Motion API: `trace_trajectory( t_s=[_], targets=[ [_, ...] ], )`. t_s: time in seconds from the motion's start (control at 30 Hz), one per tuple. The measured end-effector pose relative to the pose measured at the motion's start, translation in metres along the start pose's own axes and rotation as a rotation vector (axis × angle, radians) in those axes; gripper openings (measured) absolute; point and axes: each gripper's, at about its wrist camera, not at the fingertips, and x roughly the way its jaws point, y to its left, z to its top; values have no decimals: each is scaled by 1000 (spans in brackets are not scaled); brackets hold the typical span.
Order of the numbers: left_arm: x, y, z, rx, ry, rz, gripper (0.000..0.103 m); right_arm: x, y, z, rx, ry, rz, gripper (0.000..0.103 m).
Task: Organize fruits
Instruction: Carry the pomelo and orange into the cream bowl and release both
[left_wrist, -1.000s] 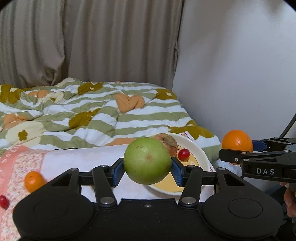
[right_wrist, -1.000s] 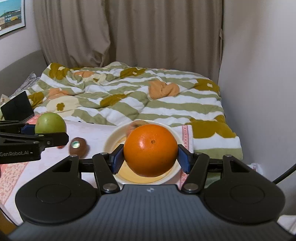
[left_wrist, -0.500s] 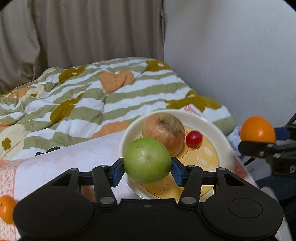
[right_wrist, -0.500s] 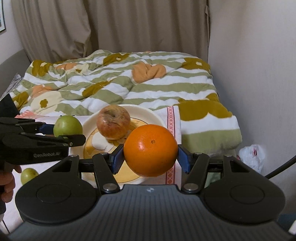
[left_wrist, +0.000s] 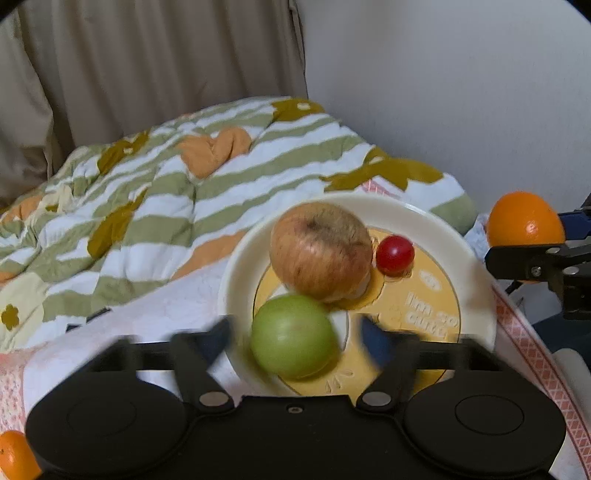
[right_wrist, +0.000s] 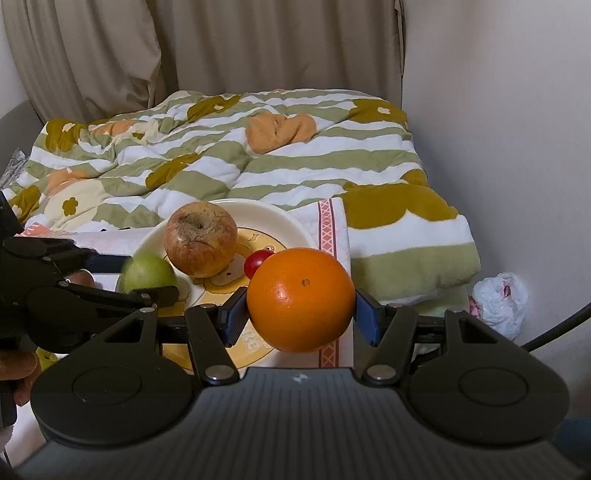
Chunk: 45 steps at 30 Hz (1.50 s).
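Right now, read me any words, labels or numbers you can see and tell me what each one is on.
Nothing reads cleanly.
Pale lettering on the yellow centre of the plate: too blurred to read.
In the right wrist view only a fragment, perhaps "ite", shows there; the rest is hidden.

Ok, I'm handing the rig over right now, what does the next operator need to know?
Left hand-held gripper: jaws just opened, green apple released over the plate.
Right hand-held gripper: shut on the orange, beside the plate's right edge.
On the plate: red-brown apple, small red fruit.
Left: place the orange; another orange lies off the plate.
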Motion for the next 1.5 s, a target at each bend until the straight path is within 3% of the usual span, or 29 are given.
trace_trajectory(
  t_s=[0.03, 0.17, 0.47, 1.2, 1.27, 1.3, 1.33, 1.5],
  targets=[
    [-4, -1, 0, 9, -19, 10, 101, -1, 0, 1, 0, -3, -1, 75],
    [-17, 0, -2, 18, -19, 19, 101, -8, -2, 4, -7, -15, -1, 75],
    [-58, 17, -11, -89, -34, 22, 102, -6, 8, 6, -71, -13, 31, 75],
    [-93, 36, -46, -225, -37, 65, 102, 66, 51, -14, -236, 52, 98, 76],
    [-94, 36, -47, -226, -40, 69, 102, 65, 52, -15, -243, 46, 92, 83],
    [-95, 35, -47, -227, -43, 70, 102, 63, 53, -14, -249, 32, 87, 97],
    [-96, 34, -47, -228, -44, 71, 102, 59, 54, -14, -257, 16, 80, 103],
    [-106, 33, -49, -239, -62, 74, 102, 41, 53, -12, -268, -24, 62, 103]
  ],
)
